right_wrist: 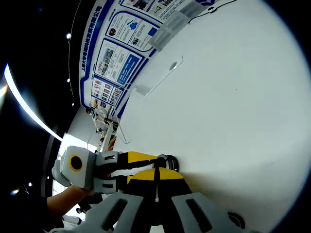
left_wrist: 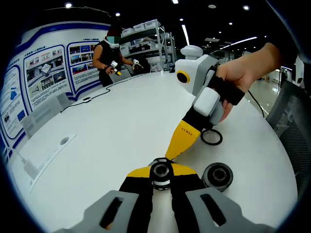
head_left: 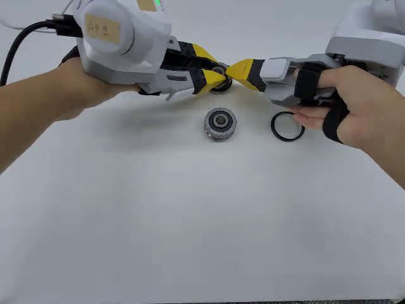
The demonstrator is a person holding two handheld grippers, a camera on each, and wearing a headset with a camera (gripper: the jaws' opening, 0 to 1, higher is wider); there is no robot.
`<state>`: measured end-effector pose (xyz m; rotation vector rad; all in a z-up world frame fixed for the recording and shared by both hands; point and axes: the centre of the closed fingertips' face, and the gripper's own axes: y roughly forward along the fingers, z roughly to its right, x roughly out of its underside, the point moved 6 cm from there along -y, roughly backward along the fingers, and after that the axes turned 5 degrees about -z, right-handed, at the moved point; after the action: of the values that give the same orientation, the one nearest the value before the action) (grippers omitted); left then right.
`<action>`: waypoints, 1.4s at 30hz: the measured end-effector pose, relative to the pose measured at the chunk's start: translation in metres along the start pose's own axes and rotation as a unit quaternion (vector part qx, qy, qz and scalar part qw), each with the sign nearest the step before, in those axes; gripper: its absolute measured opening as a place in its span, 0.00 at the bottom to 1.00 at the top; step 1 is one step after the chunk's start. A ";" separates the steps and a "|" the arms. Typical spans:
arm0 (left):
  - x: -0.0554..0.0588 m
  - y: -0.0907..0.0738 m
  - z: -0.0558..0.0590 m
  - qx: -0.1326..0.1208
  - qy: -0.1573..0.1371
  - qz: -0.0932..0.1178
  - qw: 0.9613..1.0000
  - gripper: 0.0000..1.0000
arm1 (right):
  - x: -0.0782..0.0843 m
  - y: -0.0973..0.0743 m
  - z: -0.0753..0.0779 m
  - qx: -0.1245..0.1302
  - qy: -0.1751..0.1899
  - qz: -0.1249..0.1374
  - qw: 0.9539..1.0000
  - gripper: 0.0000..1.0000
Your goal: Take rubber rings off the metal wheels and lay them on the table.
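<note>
- The wheel is held clenched above the table by the left gripper.
- The right gripper, jaws closed at its rim, is best pulled away steadily, so that the rubber ring is peeled off.

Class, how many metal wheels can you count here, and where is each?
2. One round metal wheel is clamped in the left gripper's jaws; the other lies on the white table, beside a loose black rubber ring.

- Left gripper gripped a metal wheel in its yellow jaws.
- Right gripper met that wheel tip-first.
- Second wheel lay flat on the white table, a loose rubber ring near it.
</note>
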<state>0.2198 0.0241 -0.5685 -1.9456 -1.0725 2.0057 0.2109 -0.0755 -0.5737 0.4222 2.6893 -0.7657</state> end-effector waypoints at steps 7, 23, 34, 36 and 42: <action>0.001 0.000 -0.001 0.000 0.000 0.001 1.000 0.12 | 0.001 -0.001 -0.003 -0.004 -0.005 -0.002 1.000 0.00; 0.002 0.003 -0.003 0.000 0.000 0.003 1.000 0.12 | -0.001 -0.002 -0.003 -0.005 -0.035 -0.011 0.999 0.00; 0.003 0.003 -0.004 -0.001 0.002 0.002 1.000 0.12 | 0.000 -0.004 -0.009 -0.007 -0.064 -0.012 0.998 0.00; 0.003 0.004 -0.004 -0.002 0.004 0.002 1.000 0.12 | 0.000 -0.005 -0.010 -0.007 -0.064 -0.012 0.998 0.00; 0.001 0.004 -0.002 -0.006 0.016 -0.002 1.000 0.13 | 0.001 -0.006 -0.011 -0.005 -0.068 -0.010 0.998 0.00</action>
<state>0.2231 0.0229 -0.5715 -1.9719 -1.0821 1.9645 0.2053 -0.0743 -0.5622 0.3279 2.5733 -0.7579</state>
